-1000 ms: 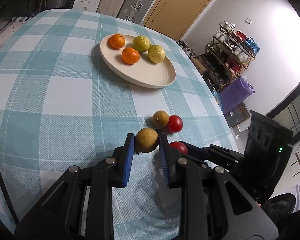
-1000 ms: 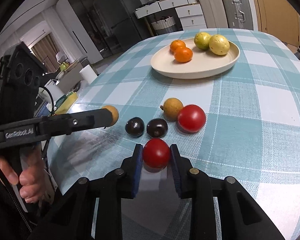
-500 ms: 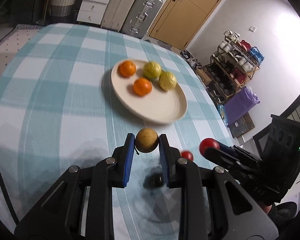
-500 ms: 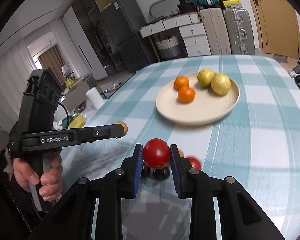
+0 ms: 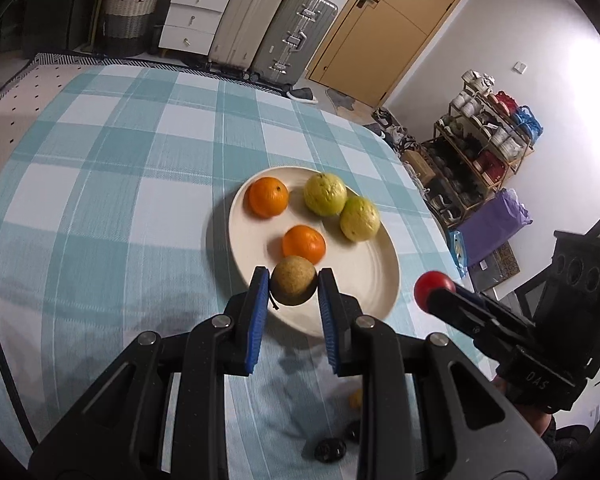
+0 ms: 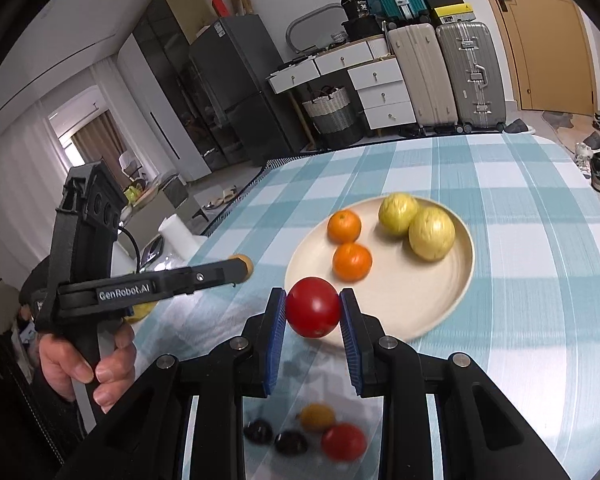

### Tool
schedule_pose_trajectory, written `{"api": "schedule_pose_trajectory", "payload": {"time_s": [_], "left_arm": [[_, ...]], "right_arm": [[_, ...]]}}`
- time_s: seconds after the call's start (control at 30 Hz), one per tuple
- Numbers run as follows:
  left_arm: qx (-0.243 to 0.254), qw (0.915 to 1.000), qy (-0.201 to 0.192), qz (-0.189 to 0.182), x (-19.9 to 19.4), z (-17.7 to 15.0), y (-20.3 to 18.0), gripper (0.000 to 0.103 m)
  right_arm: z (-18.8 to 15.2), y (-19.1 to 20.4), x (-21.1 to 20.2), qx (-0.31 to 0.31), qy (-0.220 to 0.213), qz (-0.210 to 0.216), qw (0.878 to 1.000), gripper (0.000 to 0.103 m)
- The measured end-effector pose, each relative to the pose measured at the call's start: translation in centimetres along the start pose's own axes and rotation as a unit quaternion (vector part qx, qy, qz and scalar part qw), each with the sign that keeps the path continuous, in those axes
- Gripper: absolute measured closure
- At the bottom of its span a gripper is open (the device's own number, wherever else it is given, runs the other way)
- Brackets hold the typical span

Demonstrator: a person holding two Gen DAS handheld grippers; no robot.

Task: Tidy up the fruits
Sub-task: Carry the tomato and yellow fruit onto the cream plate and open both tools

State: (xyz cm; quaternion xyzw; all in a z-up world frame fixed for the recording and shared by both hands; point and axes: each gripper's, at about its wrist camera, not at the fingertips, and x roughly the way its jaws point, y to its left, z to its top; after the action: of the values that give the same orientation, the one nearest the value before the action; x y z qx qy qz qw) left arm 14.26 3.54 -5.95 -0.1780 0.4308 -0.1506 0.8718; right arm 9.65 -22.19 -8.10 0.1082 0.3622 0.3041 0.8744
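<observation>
Two carries in hand: your left gripper (image 5: 293, 289) clamps brown fruit (image 5: 293, 285) over plate (image 5: 374, 276) rim at 6 o'clock, right gripper (image 6: 313, 307) clamps tomato (image 6: 313, 307) approx. same; next, lower & release w/o bumping oranges (image 5: 303, 244).

A teal-and-white checked cloth covers the counter (image 5: 112, 184). Beyond it stand white drawers (image 6: 380, 88), a woven basket (image 5: 130, 10), two suitcases (image 6: 444, 76), a dark fridge (image 6: 236, 88) and a wooden door (image 5: 392, 28). A cluttered shelf rack (image 5: 484, 140) lines the white wall; curtains (image 6: 92, 140) frame a bright window.
</observation>
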Motion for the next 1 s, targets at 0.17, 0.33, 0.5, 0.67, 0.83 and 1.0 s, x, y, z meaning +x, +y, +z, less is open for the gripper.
{"api": "schedule_pose_trajectory", "payload": {"time_s": [0.17,0.33,0.5,0.67,0.83,1.0], "left_arm": [[-0.003,0.9999,0.011,0.001,2.4,1.5,0.4,0.081],[-0.006,0.9997,0.021,0.003,4.5,2.6,1.0,0.081],[0.000,0.9996,0.030,0.000,6.0,3.3,1.2,0.081],[0.001,0.9994,0.035,0.002,7.4,3.9,1.5,0.081],[0.000,0.9992,0.038,0.009,8.5,4.2,1.6,0.081],[-0.003,0.9990,0.045,0.002,9.2,4.2,1.8,0.081]], "right_arm": [[2.2,-0.8,1.9,0.002,0.001,0.001,1.000,0.076],[3.9,-1.8,4.3,0.007,0.010,-0.005,1.000,0.076],[5.0,-2.6,6.7,0.009,0.020,-0.012,1.000,0.076],[5.7,-3.0,8.9,0.002,0.029,-0.019,0.999,0.076],[5.6,-3.2,10.8,-0.006,0.042,-0.034,0.998,0.076],[5.4,-3.7,11.8,0.001,0.049,-0.038,0.998,0.076]]}}
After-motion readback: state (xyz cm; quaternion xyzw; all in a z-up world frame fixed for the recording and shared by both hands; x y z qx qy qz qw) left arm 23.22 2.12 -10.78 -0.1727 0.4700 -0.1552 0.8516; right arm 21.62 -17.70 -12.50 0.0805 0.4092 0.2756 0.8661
